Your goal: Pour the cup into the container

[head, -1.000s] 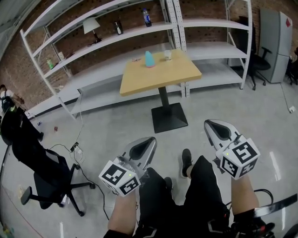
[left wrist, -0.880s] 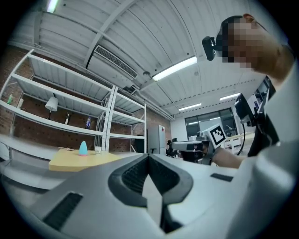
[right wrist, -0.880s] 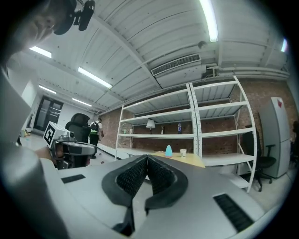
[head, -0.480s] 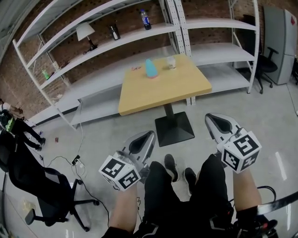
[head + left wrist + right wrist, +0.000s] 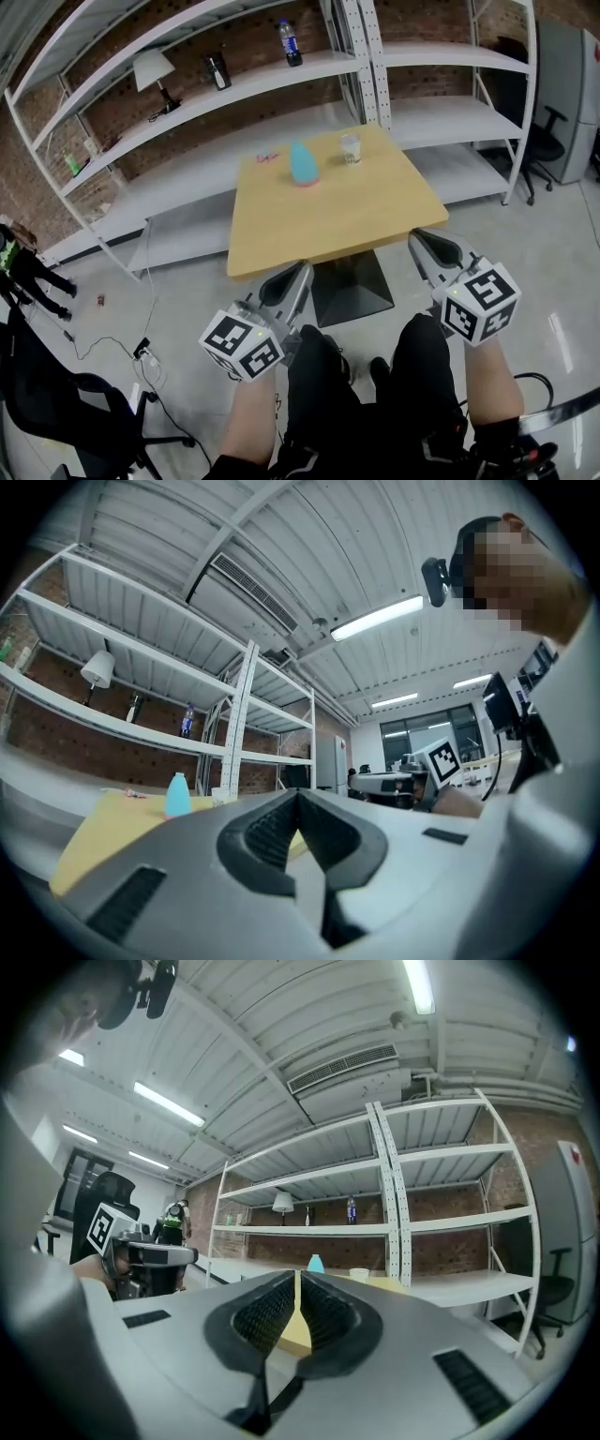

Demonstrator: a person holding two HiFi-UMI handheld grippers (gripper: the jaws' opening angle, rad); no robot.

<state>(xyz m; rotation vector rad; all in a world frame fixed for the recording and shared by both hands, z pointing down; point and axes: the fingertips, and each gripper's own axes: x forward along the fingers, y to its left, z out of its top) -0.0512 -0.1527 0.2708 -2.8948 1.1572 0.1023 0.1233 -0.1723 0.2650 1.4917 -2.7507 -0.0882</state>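
A light blue, bottle-shaped container (image 5: pixel 301 164) and a pale cup (image 5: pixel 351 148) stand at the far side of a square wooden table (image 5: pixel 337 211). Both grippers are held at the table's near edge, well short of the two objects. My left gripper (image 5: pixel 303 269) is shut with nothing between its jaws. My right gripper (image 5: pixel 416 238) is also shut and empty. In the left gripper view the container (image 5: pixel 177 794) and cup (image 5: pixel 222 799) appear far off past the jaws. The right gripper view shows the container (image 5: pixel 315 1263) and cup (image 5: pixel 359 1274) ahead.
White metal shelving (image 5: pixel 234 80) runs behind the table, carrying a lamp (image 5: pixel 153 70) and a dark bottle (image 5: pixel 290 42). A black office chair (image 5: pixel 66 412) stands at the lower left by floor cables (image 5: pixel 141 352). A grey cabinet (image 5: pixel 577 89) is at the right.
The person has walked toward the table, which now lies nearer and larger in the head view. Both grippers stay shut and empty, now at the table's near edge.
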